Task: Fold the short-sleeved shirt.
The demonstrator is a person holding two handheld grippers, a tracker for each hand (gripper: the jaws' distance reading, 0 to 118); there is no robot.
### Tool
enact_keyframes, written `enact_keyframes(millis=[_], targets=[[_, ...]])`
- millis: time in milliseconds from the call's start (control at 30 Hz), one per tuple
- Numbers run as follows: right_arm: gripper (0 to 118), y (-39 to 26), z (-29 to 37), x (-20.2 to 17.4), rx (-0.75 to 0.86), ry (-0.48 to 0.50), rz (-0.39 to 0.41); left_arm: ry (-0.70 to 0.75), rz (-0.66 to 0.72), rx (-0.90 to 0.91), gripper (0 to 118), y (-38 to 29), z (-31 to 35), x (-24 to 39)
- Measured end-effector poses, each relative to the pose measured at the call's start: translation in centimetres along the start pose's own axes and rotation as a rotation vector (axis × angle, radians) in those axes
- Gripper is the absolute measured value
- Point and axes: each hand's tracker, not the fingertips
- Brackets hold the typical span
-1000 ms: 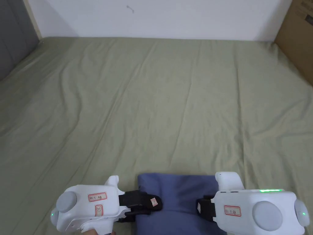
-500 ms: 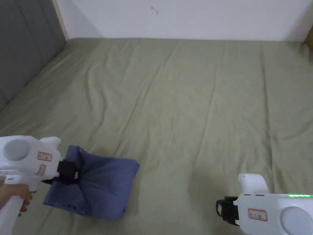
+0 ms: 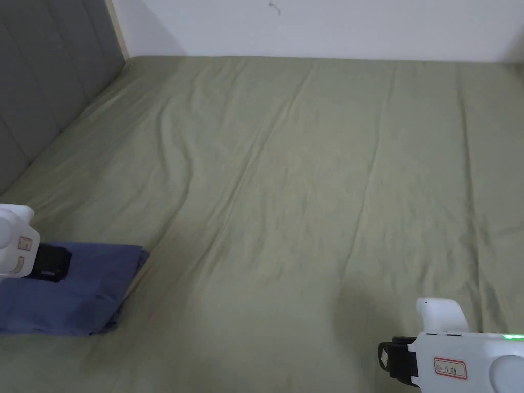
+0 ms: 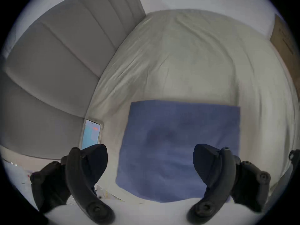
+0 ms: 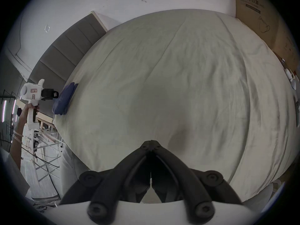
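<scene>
Green-sheeted bed [image 3: 307, 179] spans the room, a grey headboard [image 3: 46, 87] along its left edge. Near that headboard lies the folded blue shirt [image 3: 77, 297]. Over the shirt, the left hand-held gripper [image 4: 150, 166] is spread wide; well away, the right hand-held gripper [image 5: 151, 147] is pressed together, empty.
</scene>
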Motion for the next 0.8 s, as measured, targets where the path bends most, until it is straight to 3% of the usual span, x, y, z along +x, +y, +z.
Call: enact_keyframes(millis=[33, 67, 100, 133, 200, 600, 667, 733, 800], targets=[[0, 0.0, 0.0, 0.0, 0.001, 0.000, -0.002, -0.012, 0.003, 0.010, 94, -0.1, 0.7, 0.3], [0, 0.0, 0.2, 0.0, 0.004, 0.002, -0.003, -0.049, 0.028, 0.039, 66, -0.3, 1.7, 0.7], [0, -0.1, 0.4, 0.0, 0.011, 0.007, -0.001, -0.139, 0.041, 0.048, 66, -0.3, 2.4, 1.3], [0, -0.1, 0.5, 0.0, 0.014, 0.012, -0.003, -0.231, 0.044, 0.056, 53, -0.6, 3.2, 1.8], [0, -0.1, 0.7, 0.1, 0.022, 0.017, -0.007, -0.316, 0.026, 0.075, 0, -1.1, 4.5, 3.8], [0, -0.8, 5.4, 1.8, 0.169, 0.031, -0.045, -0.416, -0.058, 0.314, 0, -4.7, 13.9, 16.5], [0, -0.7, 7.2, 1.4, 0.285, -0.075, -0.002, -0.443, -0.064, 0.339, 0, -5.2, 15.2, 18.0], [0, -0.5, 9.2, 0.6, 0.397, -0.204, 0.079, -0.362, -0.113, 0.431, 0, -5.7, 17.2, 19.5], [0, 0.0, 11.3, 0.3, 0.504, -0.253, 0.109, -0.264, -0.148, 0.543, 0, -6.4, 19.4, 21.5]])
